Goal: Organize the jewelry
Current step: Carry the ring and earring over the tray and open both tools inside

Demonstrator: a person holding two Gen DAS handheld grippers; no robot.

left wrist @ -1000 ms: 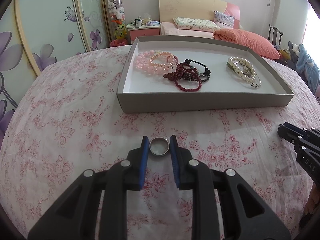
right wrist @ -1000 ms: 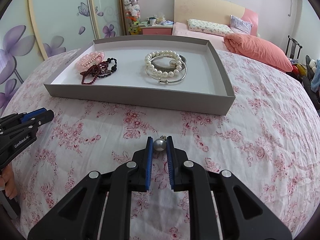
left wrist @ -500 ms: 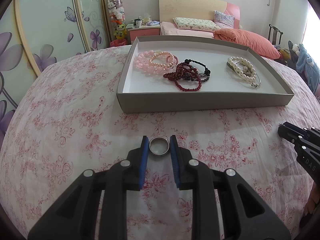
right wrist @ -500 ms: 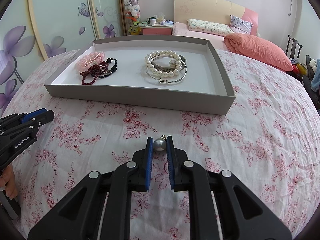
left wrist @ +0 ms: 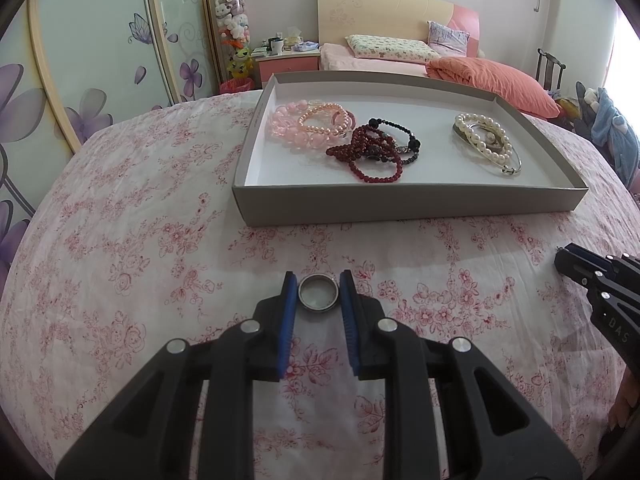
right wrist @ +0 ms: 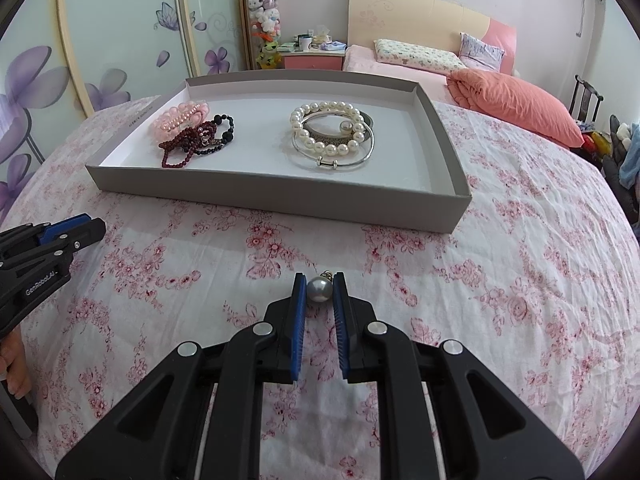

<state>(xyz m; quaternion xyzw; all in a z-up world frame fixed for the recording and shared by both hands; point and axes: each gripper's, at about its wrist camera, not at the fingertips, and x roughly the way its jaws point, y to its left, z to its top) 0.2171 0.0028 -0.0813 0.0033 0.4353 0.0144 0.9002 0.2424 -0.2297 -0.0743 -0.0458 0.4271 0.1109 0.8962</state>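
My left gripper (left wrist: 319, 286) is shut on a silver ring (left wrist: 318, 297), just above the floral cloth and short of the grey tray (left wrist: 400, 201). My right gripper (right wrist: 320, 282) is shut on a grey pearl pendant (right wrist: 319, 289) with a small metal loop on top. Inside the tray lie pink bead bracelets (left wrist: 298, 126), dark red and black bead bracelets (left wrist: 374, 152), and a white pearl bracelet with silver bangles (left wrist: 486, 142). From the right wrist, the same tray (right wrist: 280, 196) shows the pearl bracelet (right wrist: 326, 130) near its middle. Each gripper sees the other at its frame's edge.
A pink-flowered cloth (left wrist: 120, 240) covers the table. Behind it stand a bed with pillows (left wrist: 388, 48), a pink nightstand (left wrist: 286, 64) and flower-printed wardrobe doors (left wrist: 80, 60). A hand (right wrist: 16, 364) holds the left gripper's handle at the lower left.
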